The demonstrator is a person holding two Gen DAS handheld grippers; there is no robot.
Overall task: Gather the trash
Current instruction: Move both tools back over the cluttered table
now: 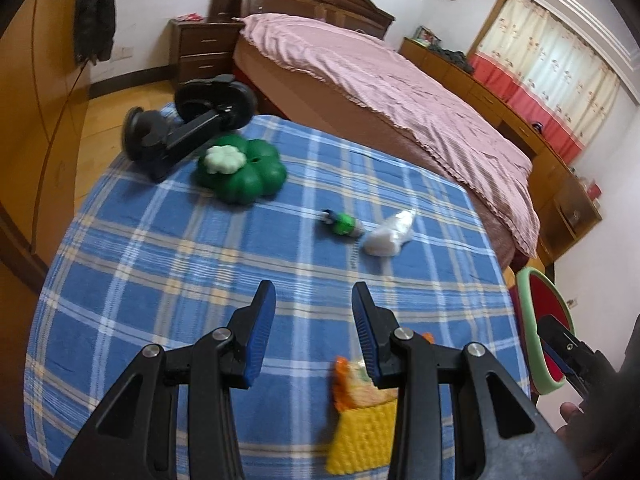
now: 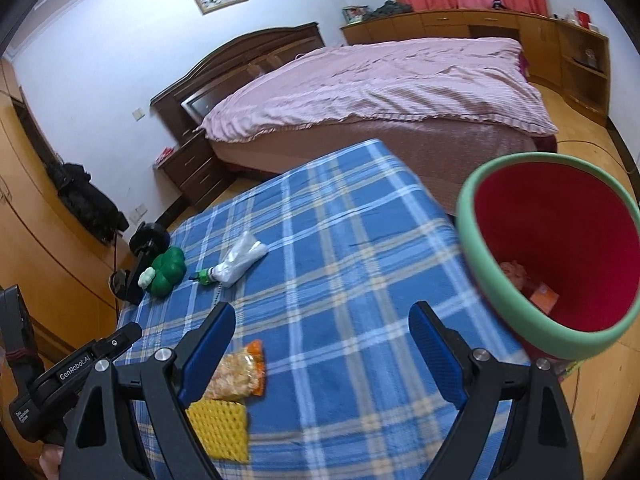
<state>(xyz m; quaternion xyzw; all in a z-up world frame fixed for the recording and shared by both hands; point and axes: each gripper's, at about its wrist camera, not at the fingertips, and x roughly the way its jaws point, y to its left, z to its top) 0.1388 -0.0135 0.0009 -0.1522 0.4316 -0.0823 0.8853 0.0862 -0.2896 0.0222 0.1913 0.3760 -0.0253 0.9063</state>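
On the blue plaid tablecloth [image 1: 180, 264] lie a crumpled white plastic bag [image 1: 388, 232] [image 2: 244, 258], a small green bottle [image 1: 344, 226] [image 2: 205, 276], an orange snack packet [image 1: 352, 380] [image 2: 240, 372] and a yellow knitted pad [image 1: 360, 444] [image 2: 218, 428]. My left gripper [image 1: 314, 296] hovers open above the cloth, with the packet just under its right finger and nothing between the fingers. My right gripper [image 2: 322, 312] is wide open and empty, with the packet by its left finger. A red bin with a green rim [image 2: 470, 248] [image 1: 524, 320] stands off the table's right edge, with scraps inside.
A green clover-shaped container [image 1: 244, 172] [image 2: 168, 270] and a black stand [image 1: 180, 128] [image 2: 140, 256] sit at the table's far left corner. A bed with a pink cover [image 1: 380, 80] [image 2: 380, 88] lies beyond the table. Wooden wardrobes [image 1: 36, 140] line the left wall.
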